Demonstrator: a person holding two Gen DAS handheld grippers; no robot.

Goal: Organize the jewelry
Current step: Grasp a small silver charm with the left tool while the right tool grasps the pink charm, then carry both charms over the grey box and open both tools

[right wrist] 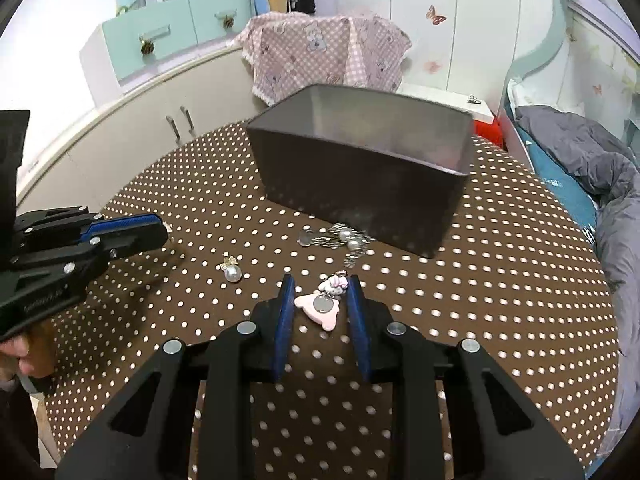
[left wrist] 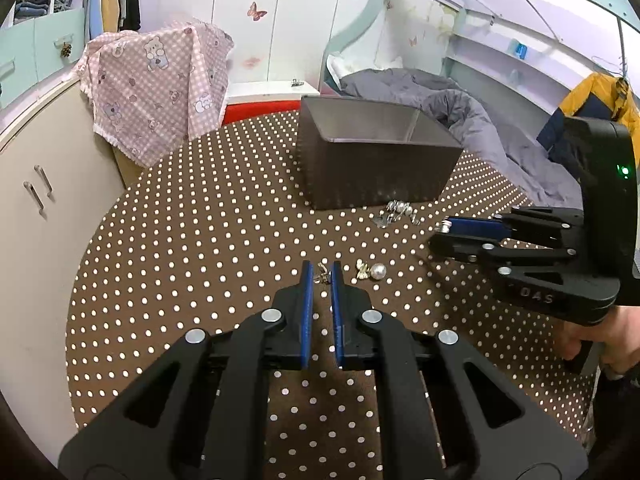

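A dark open box (left wrist: 372, 160) (right wrist: 360, 168) stands on the brown polka-dot round table (left wrist: 200, 240) (right wrist: 500, 280). My left gripper (left wrist: 321, 272) is partly open, its jaws standing either side of a small silver earring (left wrist: 322, 271). A pearl earring with a gold bow (left wrist: 372, 270) (right wrist: 231, 270) lies just right of it. My right gripper (right wrist: 320, 280) (left wrist: 444, 230) is open around a pink bear charm (right wrist: 320, 306) with a white cat charm (right wrist: 335, 285). A silver chain with pearls (right wrist: 340, 238) (left wrist: 398, 212) lies by the box.
A pink checked cloth (left wrist: 156, 88) (right wrist: 328, 52) hangs over something behind the table. A beige cabinet (left wrist: 40, 208) (right wrist: 132, 136) stands at the left. A bed with a grey duvet (left wrist: 480, 120) (right wrist: 600, 168) lies to the right.
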